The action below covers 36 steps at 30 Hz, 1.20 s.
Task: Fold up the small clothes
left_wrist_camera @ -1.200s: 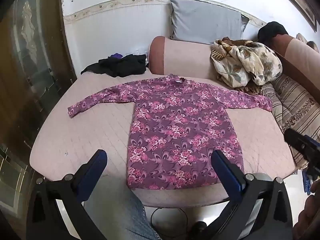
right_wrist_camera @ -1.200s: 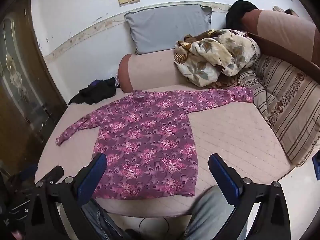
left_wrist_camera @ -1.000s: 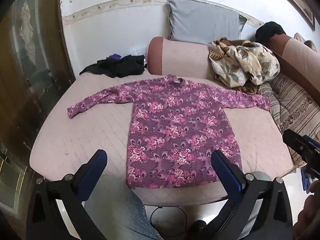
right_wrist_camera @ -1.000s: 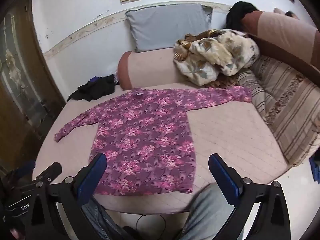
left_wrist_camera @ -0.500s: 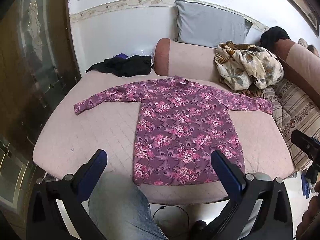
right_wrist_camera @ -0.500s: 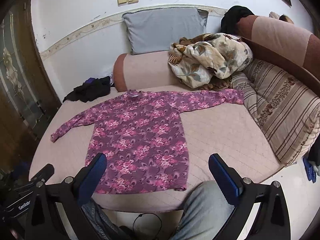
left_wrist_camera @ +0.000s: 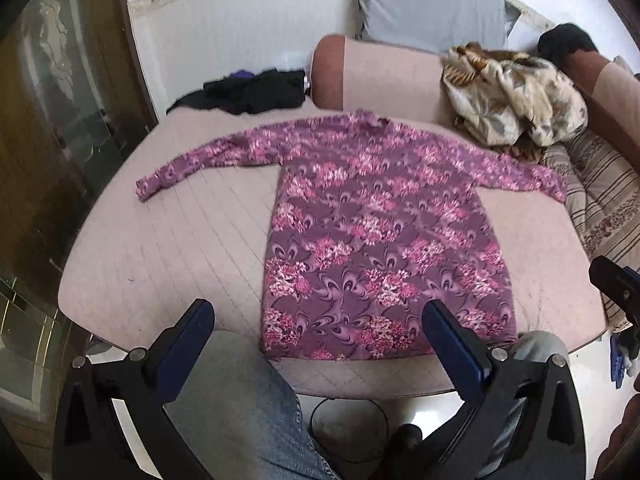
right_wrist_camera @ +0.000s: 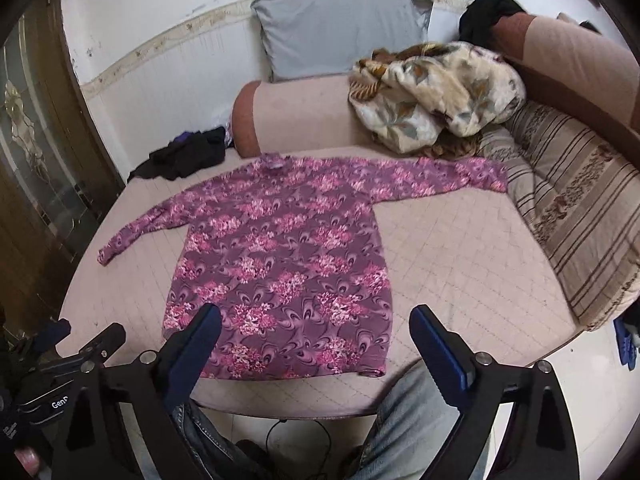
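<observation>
At the far left stood a dark wooden door with patterned glass [right_wrist_camera: 28, 152], and beside it, at the back left corner of the pink quilted bed [left_wrist_camera: 168, 248], lay a heap of black clothes [left_wrist_camera: 256, 90]. Your left gripper [left_wrist_camera: 318, 334] hung over the near edge of the bed with its blue fingers [left_wrist_camera: 188, 340] spread wide apart and nothing between them, above your jeans-clad knee [left_wrist_camera: 240, 396]. The purple floral long-sleeved top [left_wrist_camera: 376, 240] lay flat and face up in the middle of the bed, both sleeves stretched out sideways, the collar toward the bolster and the hem at the near edge just ahead of your grippers. Behind the collar a pink bolster [right_wrist_camera: 304, 114] ran along the wall, with a grey pillow [right_wrist_camera: 340, 30] propped upright above it. Your right gripper [right_wrist_camera: 316, 332] hovered over the hem with its fingers [right_wrist_camera: 438, 346] likewise wide apart and holding nothing. To the right of the bolster sat a crumpled beige floral blanket [right_wrist_camera: 436, 92], near the end of the right sleeve, and at the far right lay a striped cushion [right_wrist_camera: 580, 208] along the bed's side.
</observation>
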Each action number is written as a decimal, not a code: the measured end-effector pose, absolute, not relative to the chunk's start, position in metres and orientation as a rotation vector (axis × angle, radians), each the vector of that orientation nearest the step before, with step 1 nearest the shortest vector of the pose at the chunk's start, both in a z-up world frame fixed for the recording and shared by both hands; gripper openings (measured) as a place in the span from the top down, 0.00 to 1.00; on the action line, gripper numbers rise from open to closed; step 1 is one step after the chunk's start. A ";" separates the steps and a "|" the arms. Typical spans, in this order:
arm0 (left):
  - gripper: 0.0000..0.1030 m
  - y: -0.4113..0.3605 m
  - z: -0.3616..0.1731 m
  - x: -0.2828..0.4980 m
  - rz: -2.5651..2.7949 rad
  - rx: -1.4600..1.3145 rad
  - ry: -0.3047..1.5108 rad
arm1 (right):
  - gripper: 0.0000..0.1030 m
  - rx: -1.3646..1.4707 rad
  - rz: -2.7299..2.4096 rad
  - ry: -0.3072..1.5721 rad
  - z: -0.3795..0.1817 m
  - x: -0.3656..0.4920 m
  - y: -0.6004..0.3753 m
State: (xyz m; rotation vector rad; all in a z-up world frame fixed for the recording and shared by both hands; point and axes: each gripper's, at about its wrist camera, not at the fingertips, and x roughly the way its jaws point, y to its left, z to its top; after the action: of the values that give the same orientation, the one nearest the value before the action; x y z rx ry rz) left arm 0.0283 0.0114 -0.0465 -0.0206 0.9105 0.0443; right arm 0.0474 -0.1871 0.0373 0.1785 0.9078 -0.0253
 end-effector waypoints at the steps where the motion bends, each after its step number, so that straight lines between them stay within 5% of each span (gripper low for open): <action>1: 0.00 0.010 -0.053 0.035 0.046 -0.018 0.921 | 0.07 0.177 -0.023 0.921 0.032 0.053 -0.187; 10: 0.00 -0.004 -0.109 0.111 0.031 -0.002 1.087 | 0.07 0.202 -0.042 1.075 -0.032 0.129 -0.200; 22: 0.00 -0.045 -0.127 0.196 -0.031 0.083 1.078 | 0.14 0.244 -0.047 1.115 -0.088 0.211 -0.241; 36: 0.00 -0.117 -0.170 0.264 -0.191 -0.109 1.135 | 0.18 0.611 -0.374 1.009 -0.182 0.312 -0.540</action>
State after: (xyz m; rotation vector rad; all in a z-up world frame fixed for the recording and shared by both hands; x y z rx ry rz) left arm 0.2638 -0.1169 -0.1701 -0.1090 1.1350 -0.1910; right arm 0.3124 -0.5398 -0.1820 0.6115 1.0093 -0.3740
